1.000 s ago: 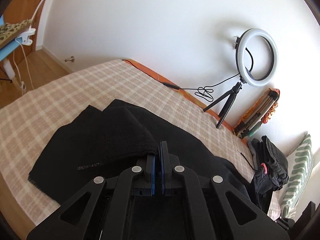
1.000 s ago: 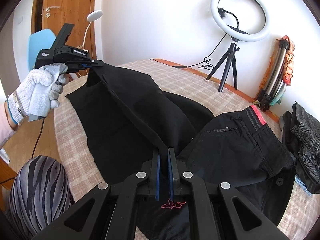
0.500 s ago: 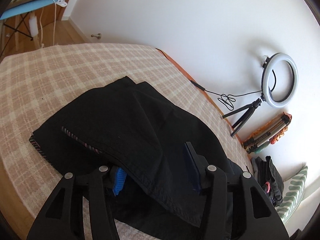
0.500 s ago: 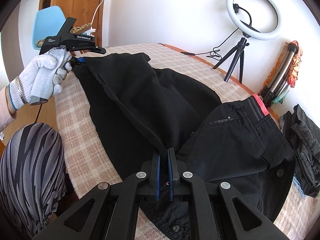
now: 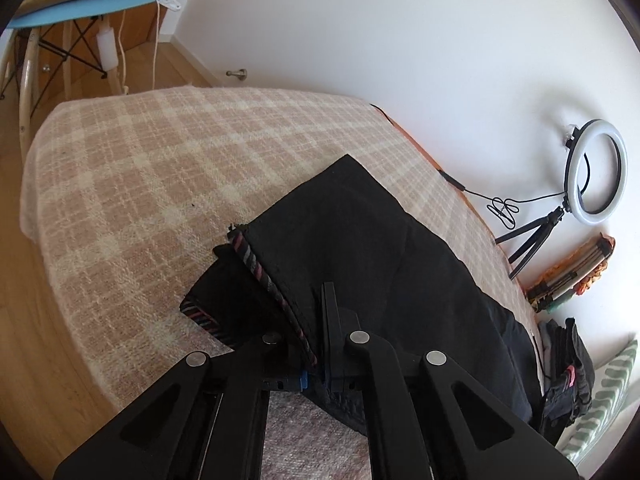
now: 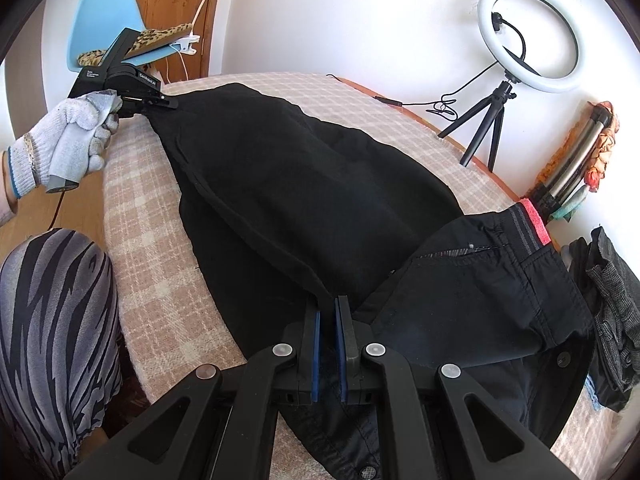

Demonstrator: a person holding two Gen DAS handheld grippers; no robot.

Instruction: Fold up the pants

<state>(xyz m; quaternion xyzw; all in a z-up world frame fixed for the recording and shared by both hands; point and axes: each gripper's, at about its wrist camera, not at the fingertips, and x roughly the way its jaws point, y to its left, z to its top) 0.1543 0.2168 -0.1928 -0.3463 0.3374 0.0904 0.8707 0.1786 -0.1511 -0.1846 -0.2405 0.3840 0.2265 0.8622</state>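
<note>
Black pants (image 6: 300, 184) lie spread on the checked table cloth (image 5: 140, 168), the waistband with its pink stripe (image 6: 534, 220) at the right. My left gripper (image 5: 316, 304) is shut on the leg's hem, whose striped lining (image 5: 256, 264) shows beside the fingers. In the right wrist view a gloved hand (image 6: 68, 140) holds that left gripper (image 6: 168, 102) at the table's far left corner, with the leg stretched from it. My right gripper (image 6: 326, 306) is shut on a fold of the pants near the crotch, low over the table.
A ring light on a small tripod (image 6: 528, 36) stands at the table's back edge with its cable. A bundle of folded tripod legs (image 6: 576, 160) leans on the wall. Dark clothes (image 6: 612, 292) are piled at the right. A blue chair (image 6: 104, 20) and the person's striped knee (image 6: 52, 320) are at the left.
The left gripper opened around the leg end, then shut on its hem again while sinking toward the table. The leg now lies lower and flatter. The right gripper sank slightly, still shut.
</note>
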